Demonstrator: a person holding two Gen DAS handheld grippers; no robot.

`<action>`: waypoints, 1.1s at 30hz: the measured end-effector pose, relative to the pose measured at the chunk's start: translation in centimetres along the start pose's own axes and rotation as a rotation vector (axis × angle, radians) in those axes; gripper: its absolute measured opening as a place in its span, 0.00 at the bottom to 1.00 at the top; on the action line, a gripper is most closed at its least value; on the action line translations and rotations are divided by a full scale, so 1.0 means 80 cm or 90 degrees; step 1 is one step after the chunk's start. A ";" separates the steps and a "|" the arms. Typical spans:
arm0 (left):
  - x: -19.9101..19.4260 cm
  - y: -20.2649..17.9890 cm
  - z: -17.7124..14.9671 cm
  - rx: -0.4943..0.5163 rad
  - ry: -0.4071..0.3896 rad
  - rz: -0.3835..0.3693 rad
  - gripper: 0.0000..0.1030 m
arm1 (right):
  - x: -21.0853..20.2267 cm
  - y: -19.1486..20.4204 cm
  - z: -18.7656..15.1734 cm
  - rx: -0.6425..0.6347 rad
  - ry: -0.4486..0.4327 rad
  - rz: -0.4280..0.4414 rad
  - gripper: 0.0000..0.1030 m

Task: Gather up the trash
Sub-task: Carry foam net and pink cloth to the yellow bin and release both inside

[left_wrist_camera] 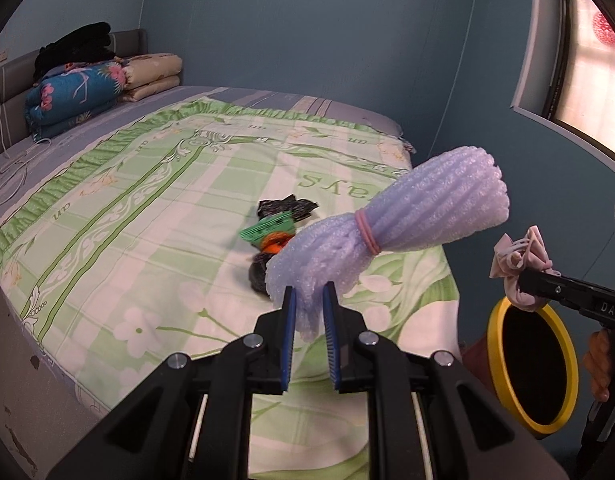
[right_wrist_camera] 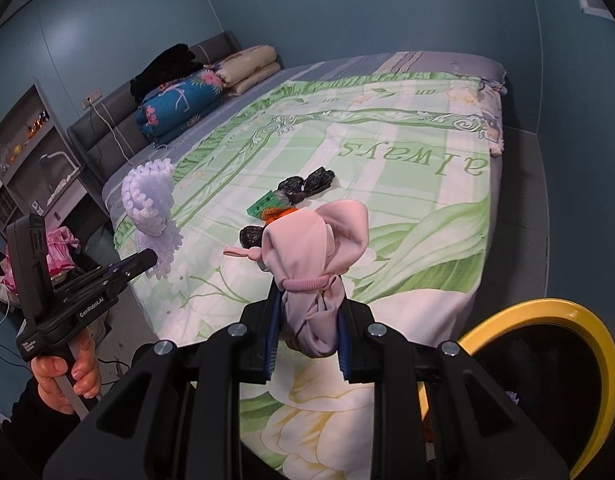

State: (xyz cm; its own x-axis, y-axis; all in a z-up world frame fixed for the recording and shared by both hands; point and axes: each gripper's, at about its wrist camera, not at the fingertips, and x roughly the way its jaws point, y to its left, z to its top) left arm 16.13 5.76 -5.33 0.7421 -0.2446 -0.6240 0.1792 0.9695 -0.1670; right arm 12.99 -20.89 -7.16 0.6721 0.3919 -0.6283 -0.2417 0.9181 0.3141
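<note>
Above the bed's near edge we hold two items: the left gripper (left_wrist_camera: 309,304) pinches a banded foam roll (left_wrist_camera: 387,232), its long axis pointing up and right; the right gripper (right_wrist_camera: 307,320) clamps a tied pink cloth bundle (right_wrist_camera: 315,256). The yellow-rimmed bin (right_wrist_camera: 567,320) lies lower right, apparently nearer our right hand.

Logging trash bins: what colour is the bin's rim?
Yellow, around a dark opening; the bin's rim shows best in the left wrist view.
</note>
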 end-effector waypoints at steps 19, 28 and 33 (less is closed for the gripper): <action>-0.010 -0.112 0.005 0.070 -0.009 -0.071 0.13 | -0.088 -0.075 -0.018 0.078 -0.076 -0.068 0.21; 0.010 -0.173 0.005 0.110 0.011 -0.117 0.13 | -0.119 -0.117 -0.040 0.135 -0.092 -0.110 0.21; 0.023 -0.201 0.000 0.119 0.032 -0.136 0.13 | -0.131 -0.139 -0.046 0.159 -0.103 -0.114 0.21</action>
State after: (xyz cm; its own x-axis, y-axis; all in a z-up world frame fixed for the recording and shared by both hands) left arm 14.60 -10.31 -3.76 0.6430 -0.4396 -0.6271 0.4478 0.8801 -0.1578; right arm 6.07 -34.96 -6.70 0.7952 0.1926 -0.5750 0.0555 0.9211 0.3854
